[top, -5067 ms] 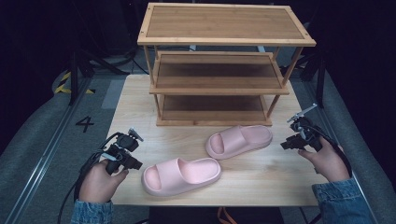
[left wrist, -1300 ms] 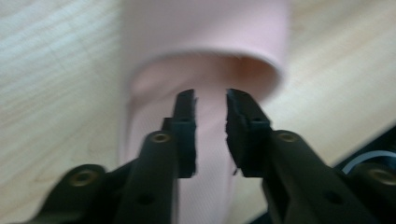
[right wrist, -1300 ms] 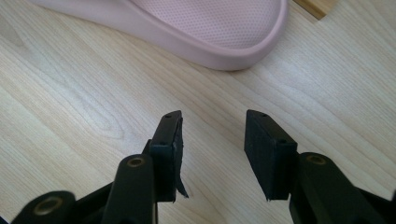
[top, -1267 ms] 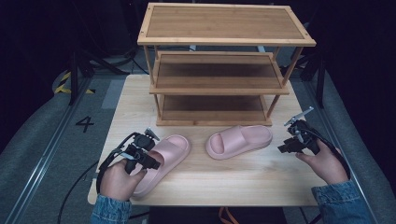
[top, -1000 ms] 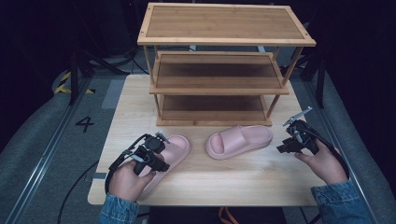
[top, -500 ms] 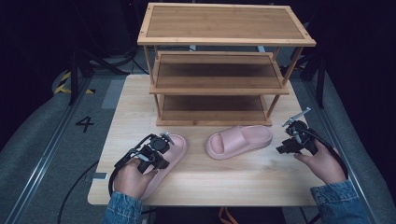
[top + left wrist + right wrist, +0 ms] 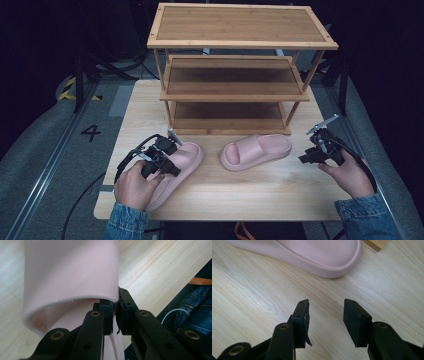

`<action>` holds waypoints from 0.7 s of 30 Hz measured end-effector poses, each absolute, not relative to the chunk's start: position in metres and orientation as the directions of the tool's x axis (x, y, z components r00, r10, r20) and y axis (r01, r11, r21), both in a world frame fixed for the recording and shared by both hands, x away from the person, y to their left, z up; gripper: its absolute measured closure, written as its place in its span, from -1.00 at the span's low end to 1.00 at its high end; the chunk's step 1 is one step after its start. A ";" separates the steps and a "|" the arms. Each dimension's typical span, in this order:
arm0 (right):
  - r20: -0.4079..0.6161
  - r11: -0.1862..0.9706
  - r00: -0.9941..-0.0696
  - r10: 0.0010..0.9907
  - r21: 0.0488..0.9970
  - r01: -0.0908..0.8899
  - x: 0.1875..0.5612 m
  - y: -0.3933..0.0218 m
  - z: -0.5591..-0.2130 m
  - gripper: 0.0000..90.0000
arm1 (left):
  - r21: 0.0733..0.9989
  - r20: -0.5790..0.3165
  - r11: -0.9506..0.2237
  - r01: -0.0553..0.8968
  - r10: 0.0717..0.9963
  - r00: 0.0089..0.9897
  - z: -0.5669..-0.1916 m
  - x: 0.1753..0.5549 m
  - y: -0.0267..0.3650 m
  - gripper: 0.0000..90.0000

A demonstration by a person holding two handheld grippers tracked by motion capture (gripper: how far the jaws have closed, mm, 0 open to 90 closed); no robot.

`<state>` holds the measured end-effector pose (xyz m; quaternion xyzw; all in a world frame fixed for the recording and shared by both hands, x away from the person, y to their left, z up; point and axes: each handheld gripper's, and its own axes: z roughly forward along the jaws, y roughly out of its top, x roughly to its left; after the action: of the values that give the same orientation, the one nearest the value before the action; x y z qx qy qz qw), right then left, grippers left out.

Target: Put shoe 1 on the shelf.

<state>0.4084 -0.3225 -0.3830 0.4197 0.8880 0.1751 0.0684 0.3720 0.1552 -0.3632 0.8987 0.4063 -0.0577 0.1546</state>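
Observation:
Two pink slippers lie on the wooden table point(image 7: 260, 195). The left slipper point(image 7: 189, 156) point(image 7: 75, 272) points toward the rack. My left gripper point(image 7: 167, 152) point(image 7: 116, 312) sits over its strap. Its jaws have just been closing and now pinch the strap's edge between the pads. The right slipper point(image 7: 257, 150) point(image 7: 317, 255) lies crosswise in front of the rack. Beside its heel my right gripper point(image 7: 307, 154) point(image 7: 325, 315) hovers low over bare wood, open and apart from the slipper, with nothing between its fingers.
A three-tier wooden shoe rack point(image 7: 235, 90) with bare shelves stands at the back of the table. Bare table runs along the front edge between my hands. Grey floor and dark gear surround the table.
The left slipper has been turned from crosswise to pointing at the rack. My left gripper has closed on its strap and risen a little. The right gripper has stayed put.

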 end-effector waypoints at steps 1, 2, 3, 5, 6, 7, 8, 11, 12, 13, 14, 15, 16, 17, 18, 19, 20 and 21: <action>0.025 0.586 -0.638 0.769 0.368 0.721 0.408 -0.322 -0.383 0.26 | 0.231 -0.229 -0.622 0.748 0.712 0.663 -0.363 0.372 0.155 0.85; 0.024 0.587 -0.639 0.769 0.371 0.720 0.409 -0.323 -0.383 0.26 | 0.234 -0.210 -0.631 0.739 0.710 0.672 -0.360 0.372 0.155 0.85; 0.023 0.584 -0.636 0.771 0.372 0.722 0.408 -0.324 -0.382 0.26 | 0.238 -0.201 -0.637 0.734 0.707 0.678 -0.357 0.372 0.154 0.85; 0.025 0.581 -0.634 0.773 0.375 0.723 0.408 -0.325 -0.381 0.26 | 0.244 -0.192 -0.638 0.731 0.707 0.681 -0.347 0.374 0.152 0.85; 0.026 0.579 -0.633 0.774 0.376 0.724 0.408 -0.325 -0.381 0.26 | 0.251 -0.189 -0.638 0.728 0.705 0.683 -0.343 0.374 0.152 0.85; 0.023 0.579 -0.632 0.774 0.378 0.723 0.408 -0.325 -0.381 0.26 | 0.260 -0.180 -0.638 0.725 0.705 0.685 -0.339 0.374 0.151 0.85; 0.023 0.581 -0.634 0.773 0.378 0.721 0.407 -0.325 -0.380 0.26 | 0.260 -0.180 -0.638 0.725 0.705 0.685 -0.339 0.374 0.151 0.85; 0.026 0.575 -0.628 0.777 0.375 0.727 0.407 -0.326 -0.381 0.24 | 0.273 -0.165 -0.639 0.719 0.705 0.690 -0.323 0.376 0.147 0.84; 0.026 0.575 -0.627 0.779 0.370 0.729 0.406 -0.324 -0.380 0.24 | 0.281 -0.162 -0.645 0.711 0.698 0.697 -0.319 0.377 0.146 0.84; 0.026 0.575 -0.627 0.779 0.370 0.729 0.406 -0.324 -0.380 0.24 | 0.281 -0.162 -0.645 0.711 0.698 0.697 -0.319 0.377 0.146 0.84; 0.018 0.581 -0.631 0.776 0.369 0.726 0.405 -0.323 -0.379 0.23 | 0.278 -0.158 -0.648 0.709 0.698 0.699 -0.316 0.378 0.145 0.84; 0.014 0.588 -0.636 0.771 0.368 0.721 0.404 -0.322 -0.378 0.23 | 0.277 -0.157 -0.650 0.708 0.696 0.701 -0.312 0.379 0.144 0.84; 0.004 0.592 -0.640 0.768 0.376 0.713 0.401 -0.320 -0.374 0.24 | 0.278 -0.151 -0.653 0.704 0.694 0.704 -0.306 0.381 0.141 0.84; 0.004 0.592 -0.640 0.768 0.376 0.713 0.401 -0.320 -0.374 0.24 | 0.278 -0.151 -0.653 0.704 0.694 0.704 -0.306 0.381 0.141 0.84; 0.003 0.592 -0.640 0.768 0.378 0.712 0.400 -0.319 -0.373 0.24 | 0.274 -0.141 -0.658 0.701 0.694 0.706 -0.302 0.383 0.140 0.84; 0.003 0.590 -0.639 0.769 0.380 0.712 0.398 -0.319 -0.372 0.24 | 0.275 -0.136 -0.661 0.698 0.692 0.709 -0.298 0.384 0.138 0.84; 0.000 0.594 -0.642 0.766 0.381 0.708 0.397 -0.319 -0.372 0.24 | 0.283 -0.134 -0.659 0.697 0.692 0.709 -0.295 0.385 0.137 0.84; -0.003 0.593 -0.640 0.769 0.380 0.710 0.395 -0.320 -0.371 0.24 | 0.286 -0.129 -0.663 0.692 0.689 0.713 -0.291 0.386 0.136 0.84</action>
<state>0.3946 -0.3202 -0.3710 0.4162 0.8885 0.1746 0.0833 0.3861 0.1355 -0.2914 0.9119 0.3786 -0.0047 0.1585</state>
